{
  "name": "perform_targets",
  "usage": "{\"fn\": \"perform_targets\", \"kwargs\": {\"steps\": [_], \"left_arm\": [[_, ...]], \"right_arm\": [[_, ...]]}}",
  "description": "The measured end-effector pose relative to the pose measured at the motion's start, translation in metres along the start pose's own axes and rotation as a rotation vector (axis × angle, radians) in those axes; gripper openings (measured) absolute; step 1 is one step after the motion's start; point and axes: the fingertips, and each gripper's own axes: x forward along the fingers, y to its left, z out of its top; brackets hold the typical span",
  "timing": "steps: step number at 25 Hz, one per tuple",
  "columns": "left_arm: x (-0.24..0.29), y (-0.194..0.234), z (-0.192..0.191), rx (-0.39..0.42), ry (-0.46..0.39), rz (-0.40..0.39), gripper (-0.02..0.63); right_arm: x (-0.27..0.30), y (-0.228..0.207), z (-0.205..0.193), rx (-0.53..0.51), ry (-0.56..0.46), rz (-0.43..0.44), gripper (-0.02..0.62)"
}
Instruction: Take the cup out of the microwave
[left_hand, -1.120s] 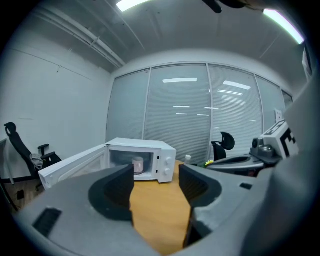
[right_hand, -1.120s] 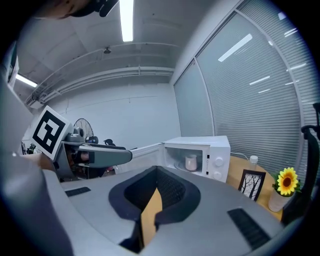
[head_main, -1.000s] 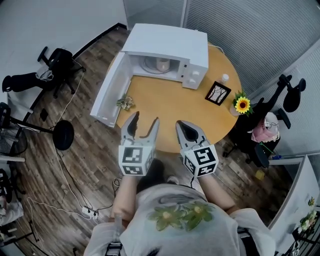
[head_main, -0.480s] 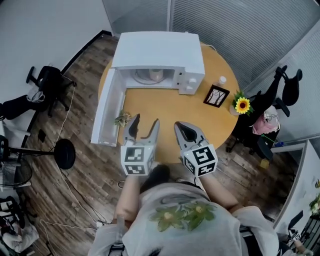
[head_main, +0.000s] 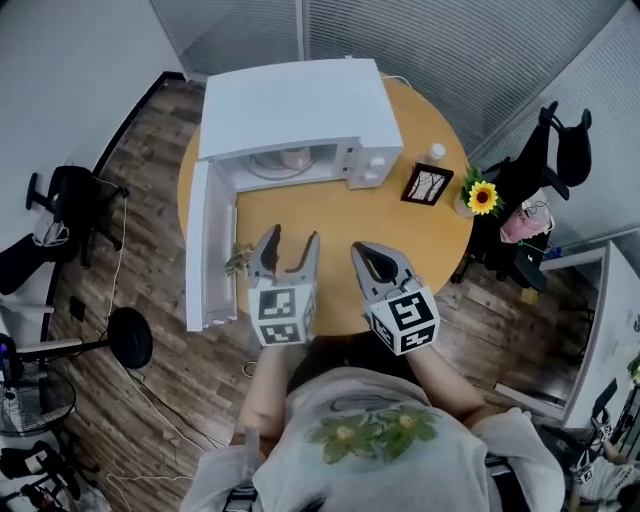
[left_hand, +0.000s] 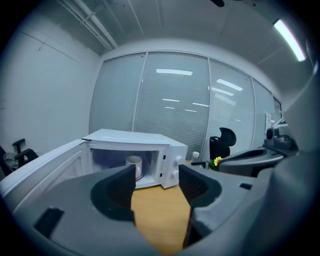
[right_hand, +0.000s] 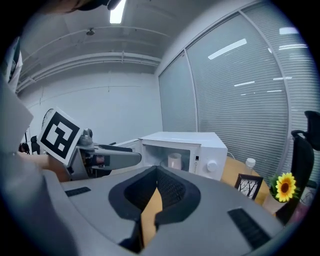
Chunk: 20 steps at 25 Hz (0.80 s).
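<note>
A white microwave (head_main: 295, 108) stands at the back of the round wooden table (head_main: 400, 235) with its door (head_main: 201, 248) swung open to the left. Inside, a pale cup (head_main: 295, 157) rests on the turntable; the same cup (left_hand: 134, 165) shows in the left gripper view and the cup (right_hand: 174, 160) in the right gripper view. My left gripper (head_main: 288, 243) hovers over the table's near edge, open and empty. My right gripper (head_main: 368, 252) is beside it, shut with nothing held. Both are well short of the microwave.
Right of the microwave are a small white bottle (head_main: 433, 153), a black picture frame (head_main: 427, 185) and a sunflower in a pot (head_main: 481, 197). A small dried plant (head_main: 238, 261) lies by the door. Office chairs (head_main: 551, 150) and a round stand base (head_main: 128, 338) ring the table.
The head view has moved closer over the table, so the microwave appears nearer and more from above. Both grippers keep their pose and jaw states.
</note>
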Motion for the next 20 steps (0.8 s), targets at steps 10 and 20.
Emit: {"fn": "perform_targets", "kwargs": {"steps": [10, 20], "left_arm": [[0.062, 0.016, -0.012, -0.01, 0.111, 0.016, 0.261], [0.129, 0.034, -0.017, -0.058, 0.183, 0.069, 0.26]], "right_arm": [[0.034, -0.023, -0.013, 0.017, 0.063, 0.026, 0.017], [0.066, -0.055, -0.01, -0.002, 0.093, 0.098, 0.017]]}}
